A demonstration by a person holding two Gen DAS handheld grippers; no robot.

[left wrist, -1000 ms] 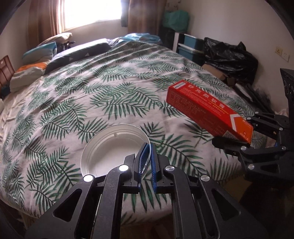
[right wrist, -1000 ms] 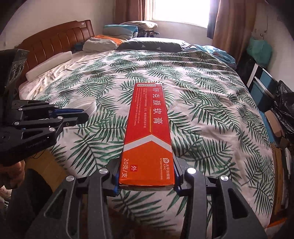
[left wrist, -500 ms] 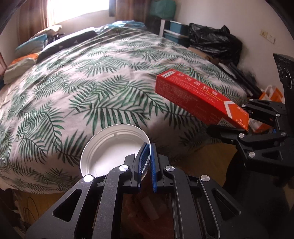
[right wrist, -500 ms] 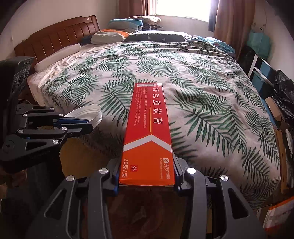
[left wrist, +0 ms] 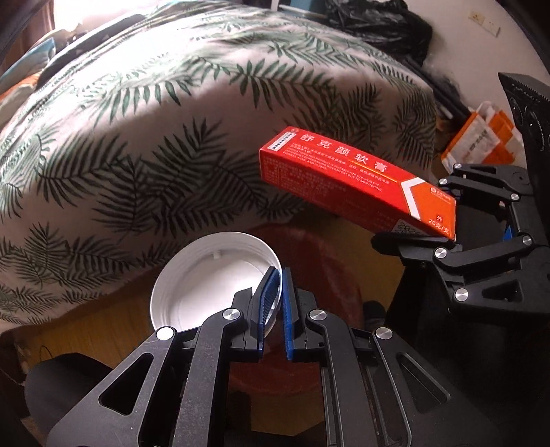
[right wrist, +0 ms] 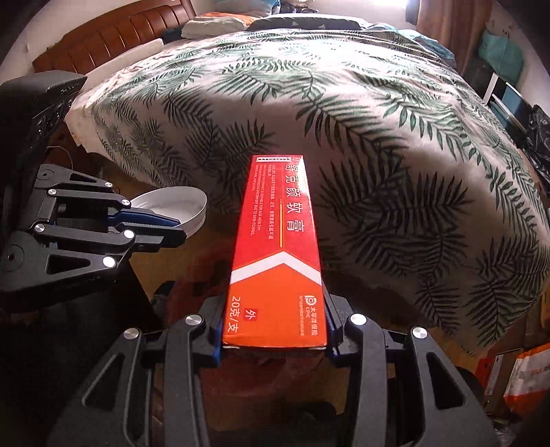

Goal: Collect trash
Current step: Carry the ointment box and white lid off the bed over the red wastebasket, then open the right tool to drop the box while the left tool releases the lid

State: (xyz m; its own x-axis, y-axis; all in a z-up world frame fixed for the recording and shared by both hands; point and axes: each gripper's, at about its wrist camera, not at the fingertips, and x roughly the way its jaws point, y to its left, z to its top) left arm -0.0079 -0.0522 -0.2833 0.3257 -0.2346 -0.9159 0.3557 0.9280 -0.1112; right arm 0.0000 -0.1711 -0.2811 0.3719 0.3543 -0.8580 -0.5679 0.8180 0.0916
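Note:
A white round plastic lid (left wrist: pixel 213 278) hangs by its rim from my left gripper (left wrist: pixel 279 271), which is shut on it. A long red-orange carton (right wrist: pixel 278 240) with white print sticks forward from my right gripper (right wrist: pixel 275 309), whose pads clamp its near end. In the left wrist view the carton (left wrist: pixel 343 175) and right gripper (left wrist: pixel 412 213) are up at the right. In the right wrist view the left gripper (right wrist: pixel 172 223) and lid (right wrist: pixel 175 201) are at the left. Both point steeply down past the bed's foot. A dim reddish bag or bin (left wrist: pixel 319 261) lies below them.
The bed with a palm-leaf cover (right wrist: pixel 378 137) fills the far side, its edge hanging just beyond both grippers. Wooden floor (left wrist: pixel 103 330) shows beneath. Orange-and-white parcels (right wrist: pixel 515 371) lie on the floor at the right, and a black bag (left wrist: pixel 378 24) sits by the wall.
Both grippers have drawn back off the bed and sunk, tilting further down. They were over the bedcover; now they hang over the floor and the reddish bag. Both grips are unchanged.

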